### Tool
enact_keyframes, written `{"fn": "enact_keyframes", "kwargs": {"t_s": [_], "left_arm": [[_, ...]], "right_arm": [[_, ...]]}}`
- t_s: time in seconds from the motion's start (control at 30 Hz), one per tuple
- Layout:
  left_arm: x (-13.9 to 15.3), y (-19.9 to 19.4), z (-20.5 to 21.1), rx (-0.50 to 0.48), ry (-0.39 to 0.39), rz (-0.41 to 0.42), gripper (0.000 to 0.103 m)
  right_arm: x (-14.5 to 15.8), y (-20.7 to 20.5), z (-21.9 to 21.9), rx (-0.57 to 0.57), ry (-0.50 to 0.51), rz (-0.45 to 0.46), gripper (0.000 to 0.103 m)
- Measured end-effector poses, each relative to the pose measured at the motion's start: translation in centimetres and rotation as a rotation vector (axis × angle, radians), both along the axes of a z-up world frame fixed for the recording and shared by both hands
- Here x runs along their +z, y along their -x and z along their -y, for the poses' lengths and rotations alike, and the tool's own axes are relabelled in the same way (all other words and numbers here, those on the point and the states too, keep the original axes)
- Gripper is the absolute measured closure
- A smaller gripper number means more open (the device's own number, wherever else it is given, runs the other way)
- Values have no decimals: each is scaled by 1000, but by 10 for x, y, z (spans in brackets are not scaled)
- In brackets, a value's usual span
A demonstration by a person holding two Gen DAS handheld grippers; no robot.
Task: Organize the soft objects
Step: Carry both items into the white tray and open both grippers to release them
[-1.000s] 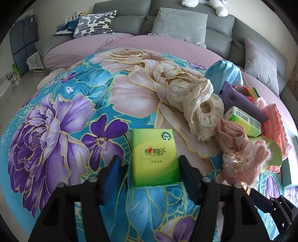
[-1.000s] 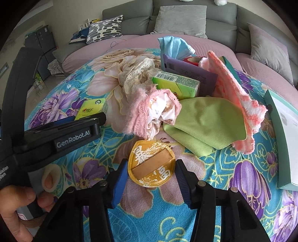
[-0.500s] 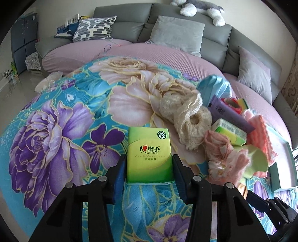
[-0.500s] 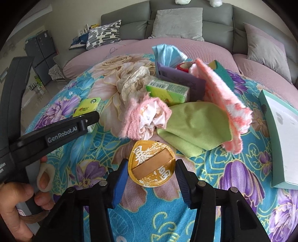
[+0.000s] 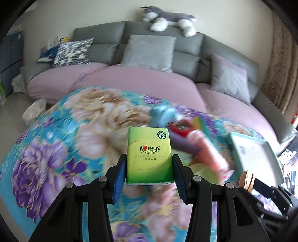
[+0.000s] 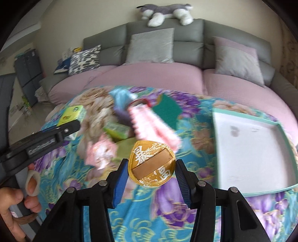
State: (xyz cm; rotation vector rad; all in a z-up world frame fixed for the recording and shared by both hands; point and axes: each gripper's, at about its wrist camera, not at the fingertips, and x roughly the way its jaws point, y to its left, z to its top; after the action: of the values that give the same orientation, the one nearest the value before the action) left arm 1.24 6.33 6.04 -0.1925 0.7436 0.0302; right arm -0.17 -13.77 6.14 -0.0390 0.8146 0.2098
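Note:
My left gripper (image 5: 150,172) is shut on a green tissue pack (image 5: 149,155) and holds it up above the floral cloth (image 5: 55,149). The pack also shows in the right wrist view (image 6: 71,114), with the left gripper (image 6: 73,125) below it. My right gripper (image 6: 151,174) is shut on a round gold puff with a ribbon band (image 6: 151,165), lifted above the cloth. A blurred pile of soft things lies behind: a pink knitted cloth (image 6: 154,124), a pink frilly garment (image 6: 100,150), a second green pack (image 6: 117,130) and a blue cloth (image 6: 121,96).
A teal-rimmed white tray (image 6: 247,149) lies on the cloth at the right. A grey sofa with pink seat covers (image 6: 149,72), cushions and a plush toy (image 6: 165,13) stands behind. The floor and a cabinet (image 6: 28,68) are at the left.
The left gripper has shut on the green tissue pack and lifted it. The right gripper has lifted the gold puff. Both views have tilted up and moved right toward the tray.

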Motion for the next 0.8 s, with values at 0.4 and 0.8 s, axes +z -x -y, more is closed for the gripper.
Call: {"fn": "enact_keyframes", "kwargs": {"t_s": [0.4,0.8], "left_arm": [[47,-47,112,-246,-62,71,54],[9,-93,221,-442,-83,10,53]], "right_arm": [[14,-38,112,-347,71,-16,50],[-17,-60,197,-535,84,-44,50]]}}
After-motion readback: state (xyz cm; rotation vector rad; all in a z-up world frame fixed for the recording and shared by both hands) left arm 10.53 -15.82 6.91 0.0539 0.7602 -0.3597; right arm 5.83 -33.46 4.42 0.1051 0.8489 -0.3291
